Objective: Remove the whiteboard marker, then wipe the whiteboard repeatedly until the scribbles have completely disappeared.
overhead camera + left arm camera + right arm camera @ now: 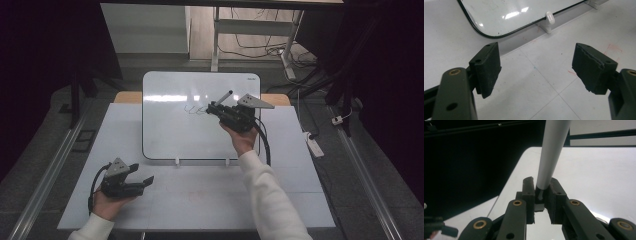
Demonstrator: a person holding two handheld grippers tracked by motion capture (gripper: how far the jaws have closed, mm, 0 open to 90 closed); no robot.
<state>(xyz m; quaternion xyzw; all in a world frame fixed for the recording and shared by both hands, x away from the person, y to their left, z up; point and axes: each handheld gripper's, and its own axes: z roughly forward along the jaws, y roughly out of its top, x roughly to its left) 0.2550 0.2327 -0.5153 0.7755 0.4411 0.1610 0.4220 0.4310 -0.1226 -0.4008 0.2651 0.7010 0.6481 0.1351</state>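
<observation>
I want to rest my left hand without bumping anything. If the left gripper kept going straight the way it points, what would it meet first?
Probably the whiteboard, at its near lower edge or white foot. The open left gripper holds nothing, with bare table ahead, though depth is hard to judge.

The marker's (551,152) upper end runs off the frame, and the whiteboard (165,135) scribble seems too faint to read.

Left hand-held gripper (142,175) rests low near the person's body, jaws spread wide and empty; the right hand-held gripper (214,108), arm extended forward, is clamped tight.
</observation>
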